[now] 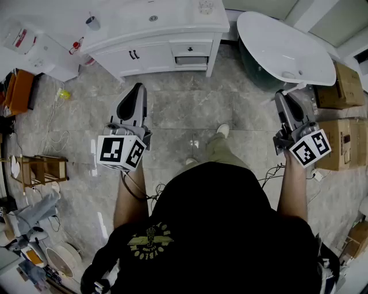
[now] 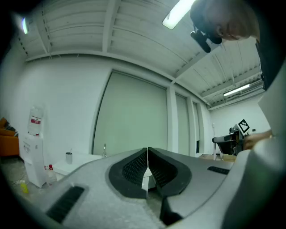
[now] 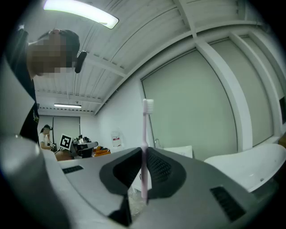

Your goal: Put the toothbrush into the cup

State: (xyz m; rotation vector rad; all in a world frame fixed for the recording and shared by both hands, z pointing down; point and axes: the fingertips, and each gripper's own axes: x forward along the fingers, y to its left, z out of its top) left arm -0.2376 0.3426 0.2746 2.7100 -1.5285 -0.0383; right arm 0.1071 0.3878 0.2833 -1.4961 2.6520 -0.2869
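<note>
My right gripper (image 1: 283,95) (image 3: 144,175) is shut on a pale pink toothbrush (image 3: 145,143). The brush stands upright between the jaws, bristle head on top. In the head view the toothbrush (image 1: 295,87) pokes out as a short white stick near the bathtub's edge. My left gripper (image 1: 137,87) (image 2: 147,169) is shut with nothing in it, and is held over the floor in front of the vanity. A small grey cup (image 1: 92,23) (image 2: 69,157) stands on the white vanity top (image 1: 172,14), far from both grippers, with something thin sticking out of it.
A white bathtub (image 1: 284,45) lies at the right, with cardboard boxes (image 1: 344,86) beyond it. The vanity cabinet (image 1: 155,54) stands ahead and a white water dispenser (image 1: 31,49) to its left. A wooden stool (image 1: 41,170) and cables lie on the floor at left.
</note>
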